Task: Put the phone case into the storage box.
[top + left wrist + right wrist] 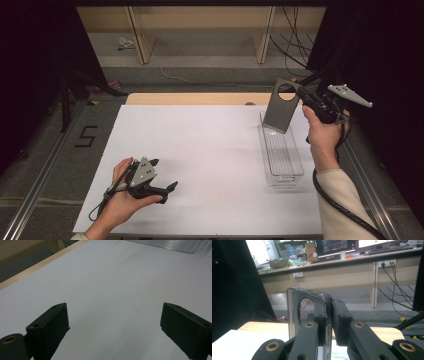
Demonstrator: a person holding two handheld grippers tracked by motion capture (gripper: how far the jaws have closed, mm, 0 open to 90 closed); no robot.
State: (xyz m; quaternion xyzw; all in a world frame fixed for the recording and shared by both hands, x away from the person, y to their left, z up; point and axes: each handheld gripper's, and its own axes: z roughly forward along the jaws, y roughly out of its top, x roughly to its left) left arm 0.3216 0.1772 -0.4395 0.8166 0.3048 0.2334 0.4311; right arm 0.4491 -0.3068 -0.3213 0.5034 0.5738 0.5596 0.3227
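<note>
High view: right gripper (pixel 303 98) raised over the far right part of the white table (pixel 210 160), jaws pressed together on the upper edge of a grey phone case (pixel 281 107). Held the case upright, lower end reaching down to the far end of a clear plastic tray (pixel 295 167); could not tell if touching the tray floor. Saw nothing else lying in the tray. Left gripper (pixel 162 175) rested low over the near left part of the table, in the left hand (pixel 122 197), jaws spread wide apart, nothing between them, well apart from the tray.

Right gripper view: black jaws clamped on the thin wall of the phone case (pixel 297 302), beside its round camera opening. Case looked half transparent, smoky grey, smooth, with rounded corners.

Left gripper view: two black jaws far from each other over bare white surface, with a ribbed clear tray (pixel 172 245) at the top edge. Tray long, rectangular, with fine ridges on the bottom. Table top matte white, with wooden edge at the far side.
</note>
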